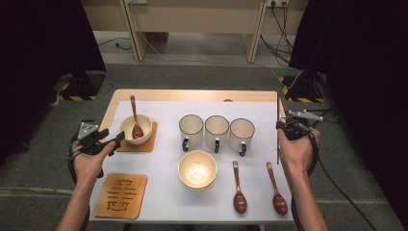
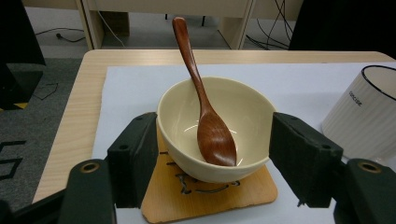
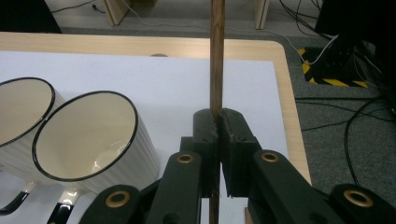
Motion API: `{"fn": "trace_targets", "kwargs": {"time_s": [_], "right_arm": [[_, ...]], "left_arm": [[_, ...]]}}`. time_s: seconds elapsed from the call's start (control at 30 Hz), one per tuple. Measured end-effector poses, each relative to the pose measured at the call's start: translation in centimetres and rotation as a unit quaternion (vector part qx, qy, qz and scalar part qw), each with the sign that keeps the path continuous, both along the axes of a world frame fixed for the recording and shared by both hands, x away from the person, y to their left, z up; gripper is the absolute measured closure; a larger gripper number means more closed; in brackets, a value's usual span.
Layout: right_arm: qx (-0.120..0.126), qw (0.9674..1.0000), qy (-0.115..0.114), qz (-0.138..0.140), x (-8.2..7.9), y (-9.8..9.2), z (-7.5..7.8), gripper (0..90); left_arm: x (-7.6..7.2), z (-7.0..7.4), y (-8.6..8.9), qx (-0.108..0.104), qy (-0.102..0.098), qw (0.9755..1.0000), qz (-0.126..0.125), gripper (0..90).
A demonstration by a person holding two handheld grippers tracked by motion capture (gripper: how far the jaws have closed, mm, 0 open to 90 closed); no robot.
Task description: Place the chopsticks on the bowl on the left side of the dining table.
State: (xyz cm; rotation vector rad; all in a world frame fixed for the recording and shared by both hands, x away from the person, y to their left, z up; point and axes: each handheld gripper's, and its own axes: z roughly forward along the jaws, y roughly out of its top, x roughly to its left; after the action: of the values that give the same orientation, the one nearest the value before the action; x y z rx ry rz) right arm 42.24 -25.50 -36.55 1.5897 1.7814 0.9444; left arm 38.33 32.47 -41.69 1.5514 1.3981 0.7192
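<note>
Cream bowl [image 2: 215, 126] on its wooden coaster [image 2: 210, 196] sits between the left gripper [image 2: 212, 161]'s wide-open jaws, forearm reaching in low. Right of the bowl, past the mugs [image 1: 216, 132], the right gripper [image 3: 218, 116] clamps a thin wooden stick [image 3: 216, 56].

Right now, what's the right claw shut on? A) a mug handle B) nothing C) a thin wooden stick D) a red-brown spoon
C: in the right gripper view the right claw has its jaws pressed together on a thin wooden stick that runs up between them.

High overview; two close gripper-level views.
</note>
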Motion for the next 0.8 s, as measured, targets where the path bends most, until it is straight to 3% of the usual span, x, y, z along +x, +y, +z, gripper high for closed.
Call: {"fn": "trace_targets", "kwargs": {"time_s": [0.8], "right_arm": [[-0.001, 0.9985, -0.055, -0.003, 0.22, 0.3, 0.65, 85.5]], "left_arm": [[-0.08, 0.03, 0.03, 0.001, -0.001, 1.0, 0.0, 32.2]]}}
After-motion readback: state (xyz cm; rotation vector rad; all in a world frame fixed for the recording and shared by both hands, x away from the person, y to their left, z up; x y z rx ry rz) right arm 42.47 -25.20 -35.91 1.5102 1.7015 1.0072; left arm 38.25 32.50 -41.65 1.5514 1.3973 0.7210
